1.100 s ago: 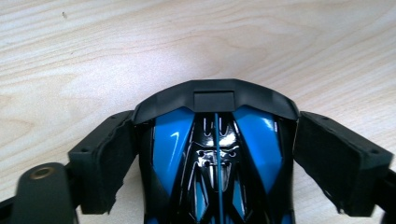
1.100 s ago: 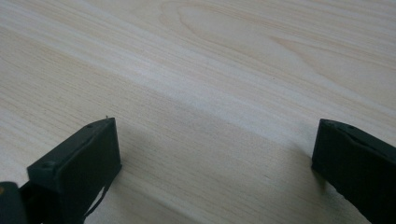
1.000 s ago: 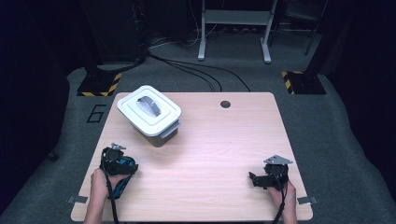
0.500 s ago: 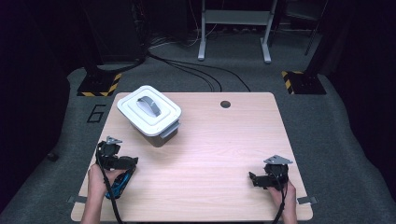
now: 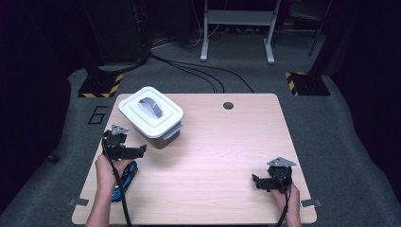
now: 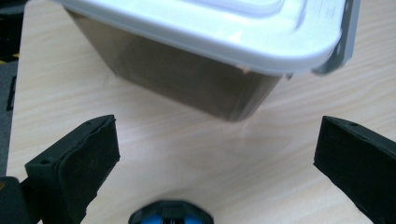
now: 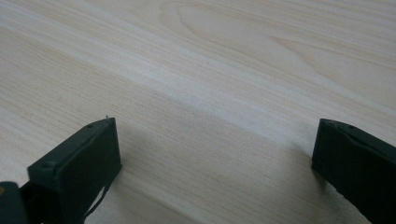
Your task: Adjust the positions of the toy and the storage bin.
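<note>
- We note a lidded container (image 5: 152, 116) in the upper left of the high view, on the wooden table (image 5: 227, 156) — white lid with a grey handle on top, grey clasp at its near right side, darker walls below.
- The lid looks seated all round; nothing we see suggests the container has been opened or shifted yet.
- Left gripper (image 5: 137, 151) sits left of centre in the high view, just below the container and pointing at its near corner. Its jaws have just been opening and now stand wide apart, with nothing between them.
- In the left gripper view the container (image 6: 196, 70) takes up the upper half, its near wall and lid rim close ahead of the jaws, apart from them — no contact that we can make out.
- Right gripper (image 5: 257, 182) rests at the lower right of the high view, well apart from the container. In the right gripper view its jaws are spread wide over bare wood (image 7: 210, 93), holding nothing.
- Our reading: the work is at its very start. The approach by the left gripper is under way; the grasp on the container or its lid, and all handling after that, is left to do.
- The right gripper seems idle for now.
</note>
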Available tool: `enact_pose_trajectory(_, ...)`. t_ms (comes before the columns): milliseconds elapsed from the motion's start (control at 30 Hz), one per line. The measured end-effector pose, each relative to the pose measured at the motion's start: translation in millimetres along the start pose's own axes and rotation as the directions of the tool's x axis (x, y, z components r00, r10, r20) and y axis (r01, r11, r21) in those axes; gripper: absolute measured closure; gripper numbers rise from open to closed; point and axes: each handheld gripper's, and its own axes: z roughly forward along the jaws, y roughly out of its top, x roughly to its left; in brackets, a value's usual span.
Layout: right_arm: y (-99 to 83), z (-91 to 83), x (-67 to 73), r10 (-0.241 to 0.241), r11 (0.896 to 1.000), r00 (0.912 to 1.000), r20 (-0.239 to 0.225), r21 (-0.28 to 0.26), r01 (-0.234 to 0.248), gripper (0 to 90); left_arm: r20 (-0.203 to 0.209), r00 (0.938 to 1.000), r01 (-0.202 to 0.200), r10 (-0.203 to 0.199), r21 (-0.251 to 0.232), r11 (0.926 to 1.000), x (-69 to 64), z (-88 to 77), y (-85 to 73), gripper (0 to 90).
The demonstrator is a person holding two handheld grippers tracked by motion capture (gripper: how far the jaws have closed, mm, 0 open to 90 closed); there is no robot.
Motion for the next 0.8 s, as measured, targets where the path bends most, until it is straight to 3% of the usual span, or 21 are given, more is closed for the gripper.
enact_pose_trajectory(200,0.0,0.0,0.0,-0.001,1.0,1.0,0.0,0.0,0.001,0.2,-0.002,1.0,-0.004,0.004,-0.016,0.9999,-9.2,11.3,21.6,0.0)
enact_pose_trajectory(500,0.0,0.0,0.0,-0.001,1.0,1.0,-0.001,-0.001,0.0,0.3,-0.045,0.9989,-0.019,0.016,-0.056,0.9982,-22.7,28.3,56.5,0.0)
enact_pose_trajectory(800,-0.1,0.0,0.0,-0.001,1.0,1.0,-0.002,-0.002,0.001,0.5,-0.1,0.9945,-0.036,0.031,-0.047,0.9982,-22.3,53.8,84.9,0.9)
